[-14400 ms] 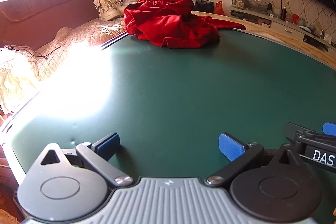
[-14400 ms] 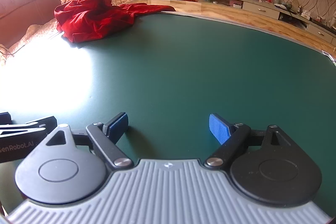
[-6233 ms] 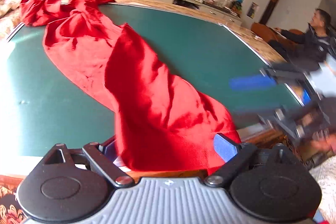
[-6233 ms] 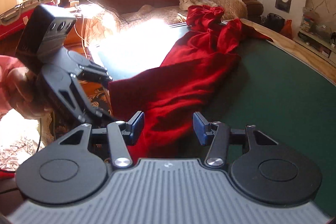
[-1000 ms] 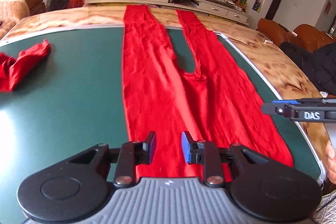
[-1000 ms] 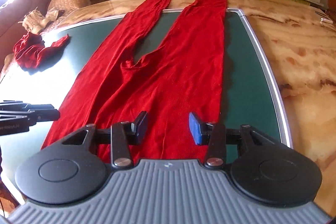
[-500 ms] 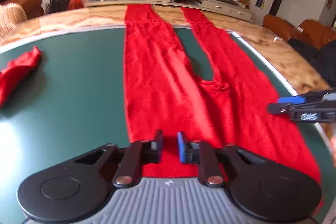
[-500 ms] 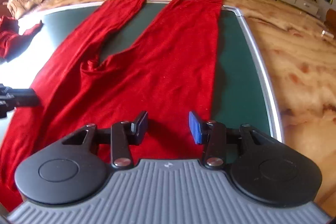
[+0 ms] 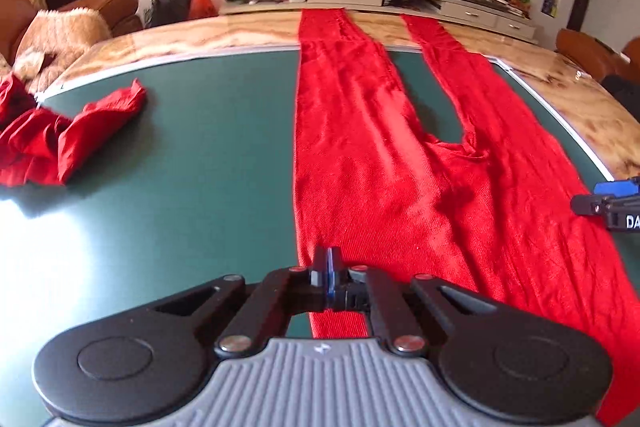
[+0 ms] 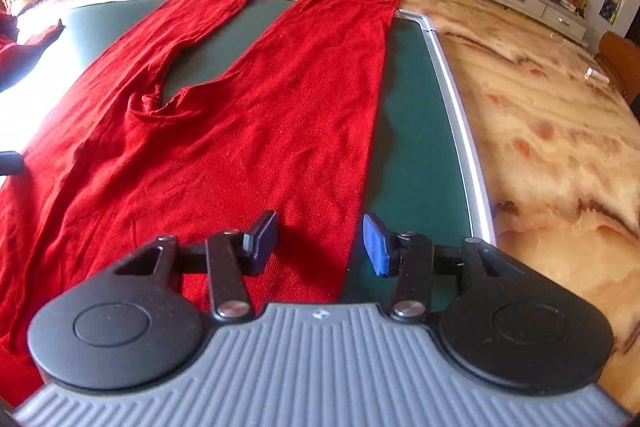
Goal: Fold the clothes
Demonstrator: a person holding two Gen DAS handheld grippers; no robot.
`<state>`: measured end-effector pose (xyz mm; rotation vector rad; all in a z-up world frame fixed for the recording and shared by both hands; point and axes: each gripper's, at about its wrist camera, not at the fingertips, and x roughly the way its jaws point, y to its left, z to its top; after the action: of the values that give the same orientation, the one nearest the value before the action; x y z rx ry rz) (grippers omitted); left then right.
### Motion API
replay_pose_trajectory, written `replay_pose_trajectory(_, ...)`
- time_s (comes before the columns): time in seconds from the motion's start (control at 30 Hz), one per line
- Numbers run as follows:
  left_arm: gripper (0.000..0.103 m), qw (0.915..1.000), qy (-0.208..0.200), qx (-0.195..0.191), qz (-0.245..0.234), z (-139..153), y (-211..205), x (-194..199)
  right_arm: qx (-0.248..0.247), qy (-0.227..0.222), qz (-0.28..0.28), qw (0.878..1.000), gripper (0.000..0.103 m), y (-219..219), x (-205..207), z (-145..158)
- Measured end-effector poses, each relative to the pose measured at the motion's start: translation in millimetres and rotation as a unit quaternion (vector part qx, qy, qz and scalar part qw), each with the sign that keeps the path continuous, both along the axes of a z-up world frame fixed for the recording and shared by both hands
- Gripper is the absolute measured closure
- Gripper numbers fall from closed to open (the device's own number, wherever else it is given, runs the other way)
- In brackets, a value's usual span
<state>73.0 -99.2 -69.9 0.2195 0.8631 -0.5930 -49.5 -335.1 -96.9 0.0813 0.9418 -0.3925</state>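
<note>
A marble-patterned table (image 10: 540, 115) carries a green mat (image 9: 208, 163); red trousers (image 9: 384, 163) lie flat on the mat, legs reaching onto the marble; a crumpled red garment (image 9: 60, 135) lies well apart.

The red trousers (image 9: 384, 163) were a soft knitted cloth with a fine ribbed weave and a faint sheen. The crumpled red garment (image 9: 68, 135) looked like the same cloth. The worktop (image 9: 208, 163) carried a smooth, matt green mat that still glared in sunlight, edged by a silvery metal strip, with glossy marble-patterned stone beyond. The left tongs (image 9: 329, 269) were matt black plastic with blue rubbery pads.
</note>
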Motion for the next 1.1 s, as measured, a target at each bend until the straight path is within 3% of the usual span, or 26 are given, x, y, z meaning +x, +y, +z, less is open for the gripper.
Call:
replay_pose_trajectory(0.1, 0.090, 0.9996, 0.010, -0.026, -0.002, 4, 5, 12, -0.014, -0.001, 0.010, 1.000, 0.049, 2, 1, 2)
replay_pose_trajectory(0.23, 0.072, 0.9975, -0.033, -0.047, -0.041, 17, -20, 51, -0.033, -0.033, 0.019, 0.999, 0.048, 3, 8, 7)
replay_pose_trajectory(0.33, 0.072, 0.9933, -0.048, -0.053, -0.090, 20, -56, 87, -0.024, -0.052, 0.026, 0.998, 0.048, 0, 31, 8)
replay_pose_trajectory(0.47, 0.072, 0.9918, -0.042, -0.030, -0.117, 10, -88, 118, -0.015, -0.057, 0.023, 0.998, 0.048, -11, 68, 7)
replay_pose_trajectory(0.57, 0.073, 0.9914, -0.056, -0.002, -0.118, -5, -85, 120, 0.007, -0.052, 0.011, 0.999, 0.048, -27, 83, 2)
replay_pose_trajectory(0.73, 0.073, 0.9939, -0.071, -0.001, -0.085, -11, -70, 118, 0.035, -0.054, -0.021, 0.998, 0.047, -52, 75, -8)
replay_pose_trajectory(1.03, 0.066, 0.9961, -0.075, 0.022, -0.042, -6, -66, 120, 0.003, -0.043, -0.037, 0.998, 0.041, -51, 71, -11)
replay_pose_trajectory(1.1, 0.066, 0.9968, -0.067, 0.010, -0.043, -2, -64, 126, -0.004, -0.044, -0.039, 0.998, 0.041, -49, 71, -11)
